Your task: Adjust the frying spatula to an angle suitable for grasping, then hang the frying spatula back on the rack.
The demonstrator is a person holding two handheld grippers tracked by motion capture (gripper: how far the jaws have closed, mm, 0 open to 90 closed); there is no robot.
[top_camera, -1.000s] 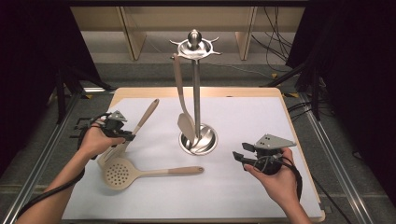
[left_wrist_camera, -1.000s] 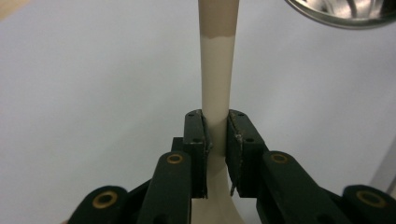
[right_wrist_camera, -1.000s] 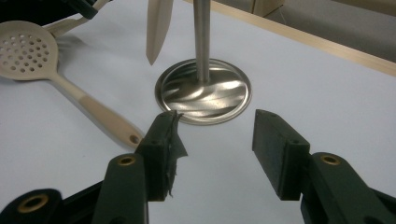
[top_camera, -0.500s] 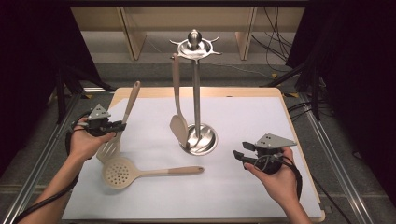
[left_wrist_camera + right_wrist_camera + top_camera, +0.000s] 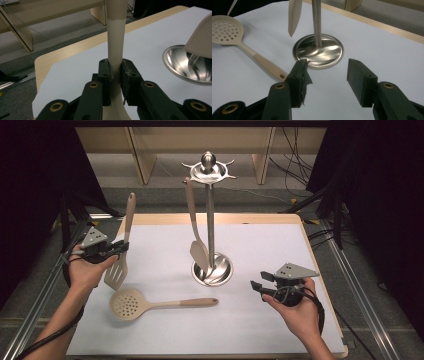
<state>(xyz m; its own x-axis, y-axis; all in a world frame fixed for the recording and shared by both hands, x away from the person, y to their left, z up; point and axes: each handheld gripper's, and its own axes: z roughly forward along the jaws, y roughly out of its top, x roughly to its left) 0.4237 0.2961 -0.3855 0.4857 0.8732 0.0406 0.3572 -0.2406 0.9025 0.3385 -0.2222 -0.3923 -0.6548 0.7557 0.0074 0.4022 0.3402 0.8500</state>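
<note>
Utensils number three: slotted turner [image 5: 121, 251], hanging spatula [image 5: 196, 231], skimmer [image 5: 150, 304].

Grey floor [image 5: 165, 195], pale wooden frame legs [image 5: 142, 155], black curtains [image 5: 40, 170], trailing cables [image 5: 295, 150]

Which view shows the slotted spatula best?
High view: the whole slotted spatula shows, upright, handle up, in the left tongs. Left gripper view gives just its handle clamped between the jaws. Right gripper view catches a sliver top left, too little to judge.
</note>
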